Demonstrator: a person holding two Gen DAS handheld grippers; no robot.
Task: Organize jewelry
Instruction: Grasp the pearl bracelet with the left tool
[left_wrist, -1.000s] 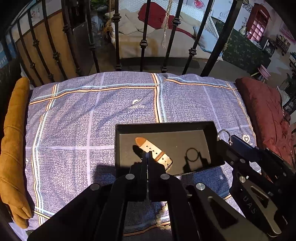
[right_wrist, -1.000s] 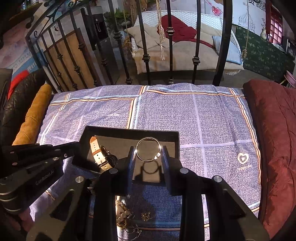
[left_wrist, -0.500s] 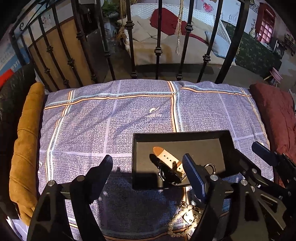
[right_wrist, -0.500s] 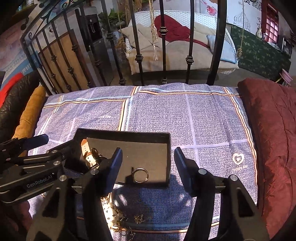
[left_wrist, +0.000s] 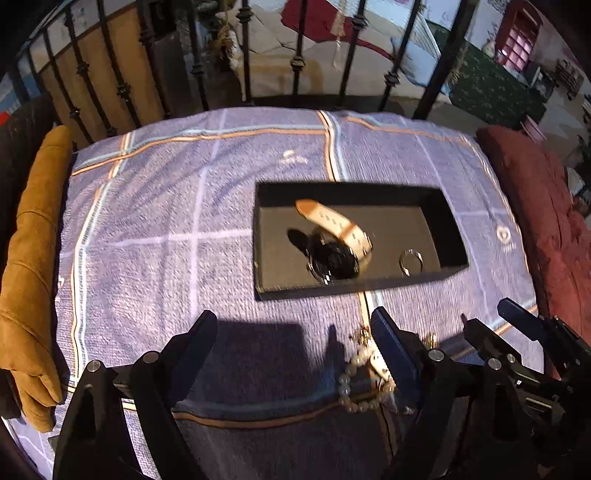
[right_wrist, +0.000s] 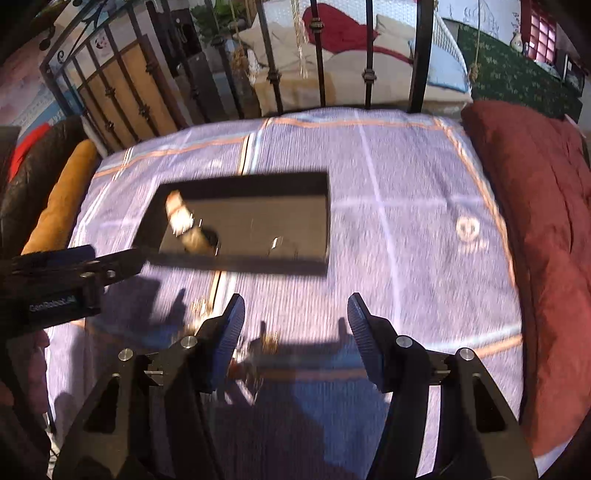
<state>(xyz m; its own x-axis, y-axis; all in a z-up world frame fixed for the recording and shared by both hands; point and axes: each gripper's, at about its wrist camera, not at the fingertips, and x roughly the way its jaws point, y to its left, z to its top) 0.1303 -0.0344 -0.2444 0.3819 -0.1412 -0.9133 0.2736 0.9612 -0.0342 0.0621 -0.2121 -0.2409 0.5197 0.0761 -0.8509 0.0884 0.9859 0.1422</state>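
1. A shallow black tray (left_wrist: 266, 236) lies on a purple checked cloth (left_wrist: 155, 229) spread over the bed.
2. Inside the tray, a watch (left_wrist: 332, 251) with a dark face and a pale tan strap rests toward the middle; the strap runs up and to the left from the face.
3. A small silver ring (left_wrist: 410, 260) lies flat on the tray floor to the right of the watch, apart from it and near the front wall.
4. Outside the tray, on the cloth in front of it, sits a pearl strand (left_wrist: 351, 384) tangled with some gold-coloured pieces (right_wrist: 271, 338); blur hides their detail.
5. The left gripper (left_wrist: 295, 332) hovers above the cloth in front of the tray, its jaws spread wide and empty, the right finger partly over the pearl strand.
6. The right gripper (right_wrist: 295, 317) hangs over the cloth too, in front of the tray's right end, jaws wide apart with nothing between them.
7. An ochre cushion (left_wrist: 29, 266) borders the cloth on the left, a dark red cushion (right_wrist: 535, 229) on the right.
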